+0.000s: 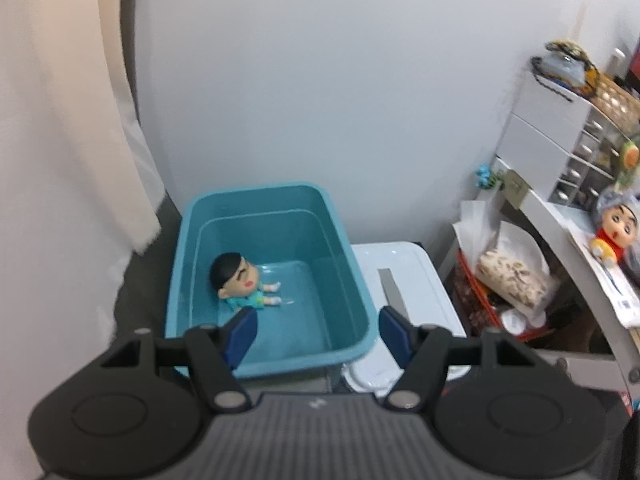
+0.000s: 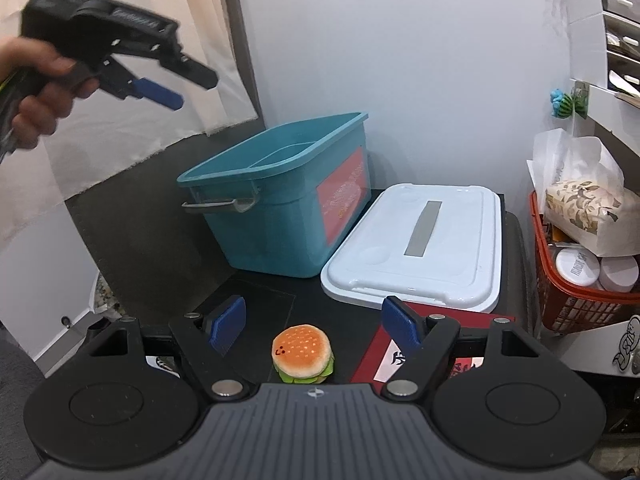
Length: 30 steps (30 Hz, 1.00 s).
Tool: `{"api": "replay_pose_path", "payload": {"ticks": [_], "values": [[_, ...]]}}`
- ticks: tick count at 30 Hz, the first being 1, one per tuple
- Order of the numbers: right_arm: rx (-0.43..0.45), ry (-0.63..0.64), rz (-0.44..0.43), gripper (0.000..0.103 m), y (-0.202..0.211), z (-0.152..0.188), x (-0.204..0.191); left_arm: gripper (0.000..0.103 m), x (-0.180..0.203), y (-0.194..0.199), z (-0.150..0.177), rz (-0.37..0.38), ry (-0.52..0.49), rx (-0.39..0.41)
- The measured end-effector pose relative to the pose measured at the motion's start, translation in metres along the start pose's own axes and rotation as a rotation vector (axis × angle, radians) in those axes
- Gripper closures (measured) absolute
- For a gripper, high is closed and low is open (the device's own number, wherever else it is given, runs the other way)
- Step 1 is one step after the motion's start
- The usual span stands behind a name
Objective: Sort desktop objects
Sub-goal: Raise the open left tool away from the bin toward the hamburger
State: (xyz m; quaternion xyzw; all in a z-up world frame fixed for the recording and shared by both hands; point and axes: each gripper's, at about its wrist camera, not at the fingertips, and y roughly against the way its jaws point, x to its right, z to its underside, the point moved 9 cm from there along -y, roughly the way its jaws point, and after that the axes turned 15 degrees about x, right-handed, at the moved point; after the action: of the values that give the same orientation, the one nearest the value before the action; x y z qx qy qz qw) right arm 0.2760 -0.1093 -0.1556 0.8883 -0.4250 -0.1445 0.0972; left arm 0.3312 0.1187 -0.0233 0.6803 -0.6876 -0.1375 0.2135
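Note:
A teal plastic bin (image 1: 352,256) stands on the dark desk, and a small cartoon boy figurine (image 1: 244,282) in a teal outfit lies on its floor. My left gripper (image 1: 318,330) hovers over the bin's near rim, open, nothing between its blue pads. In the right wrist view the same bin (image 2: 280,208) shows a red label, and the left gripper (image 2: 160,94) hangs high at the upper left in a hand. A plush hamburger (image 2: 303,353) sits on the desk between the fingers of my right gripper (image 2: 312,330), which is open with no pad touching it.
A white bin lid (image 2: 416,244) lies flat right of the bin. A red basket (image 2: 576,300) with jars and a paper bag stands at the right. A red card (image 2: 384,352) lies by the hamburger. A shelf at the right carries another figurine (image 1: 614,228) and white drawers (image 1: 540,140).

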Motion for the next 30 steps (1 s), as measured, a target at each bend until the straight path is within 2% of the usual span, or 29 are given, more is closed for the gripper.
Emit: {"api": "replay_pose_path", "payload": {"ticks": [5, 9, 13, 19, 22, 24, 30], "values": [[-0.016, -0.031, 0.021, 0.024, -0.001, 0.009, 0.01, 0.033, 0.016, 0.011, 0.015, 0.024, -0.037, 0.013], [0.018, -0.016, 0.032, 0.024, 0.004, 0.002, 0.01, 0.033, 0.03, 0.018, 0.026, 0.052, -0.031, 0.022], [0.041, -0.031, 0.049, 0.024, 0.012, -0.002, 0.013, 0.033, 0.044, 0.019, 0.043, 0.094, -0.038, 0.004], [0.056, -0.049, 0.094, 0.023, 0.022, -0.004, 0.017, 0.033, 0.051, 0.019, 0.068, 0.132, 0.007, -0.032], [0.062, -0.055, 0.094, 0.022, 0.024, -0.003, 0.014, 0.033, 0.054, 0.02, 0.076, 0.141, 0.015, -0.039], [0.075, -0.054, 0.086, 0.016, 0.026, -0.003, 0.009, 0.033, 0.055, 0.021, 0.081, 0.146, 0.026, -0.047], [0.095, 0.01, 0.066, 0.013, 0.026, 0.001, -0.005, 0.033, 0.065, 0.03, 0.088, 0.127, -0.041, -0.035]]}}
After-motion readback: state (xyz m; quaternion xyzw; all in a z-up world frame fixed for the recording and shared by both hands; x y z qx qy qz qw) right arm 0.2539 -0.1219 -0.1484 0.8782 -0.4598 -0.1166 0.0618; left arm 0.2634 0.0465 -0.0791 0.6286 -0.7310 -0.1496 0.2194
